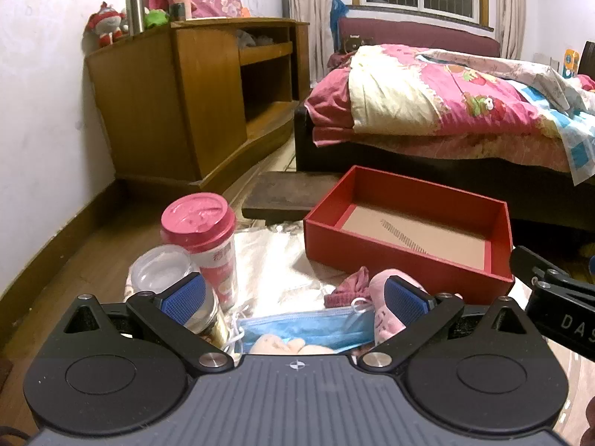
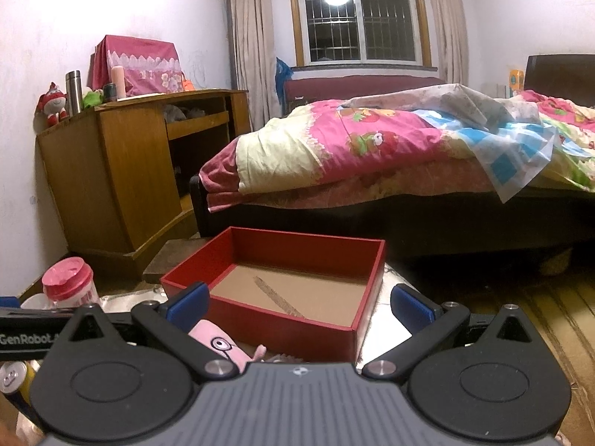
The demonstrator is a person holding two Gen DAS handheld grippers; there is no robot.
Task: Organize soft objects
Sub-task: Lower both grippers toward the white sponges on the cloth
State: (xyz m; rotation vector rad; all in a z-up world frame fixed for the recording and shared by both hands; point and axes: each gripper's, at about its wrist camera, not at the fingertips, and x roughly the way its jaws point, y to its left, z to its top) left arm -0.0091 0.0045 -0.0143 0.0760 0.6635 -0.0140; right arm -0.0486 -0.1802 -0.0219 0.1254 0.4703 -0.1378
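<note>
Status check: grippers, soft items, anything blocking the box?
Both hand-held grippers open, left, right. Pink plush, blue mask outside empty red box. Path clear.

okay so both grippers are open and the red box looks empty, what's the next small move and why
Probably lower the left gripper and close it on the blue face mask. Its jaws are open right over the mask, which lies loose in front of the empty red box, and the right gripper holds nothing.
</note>
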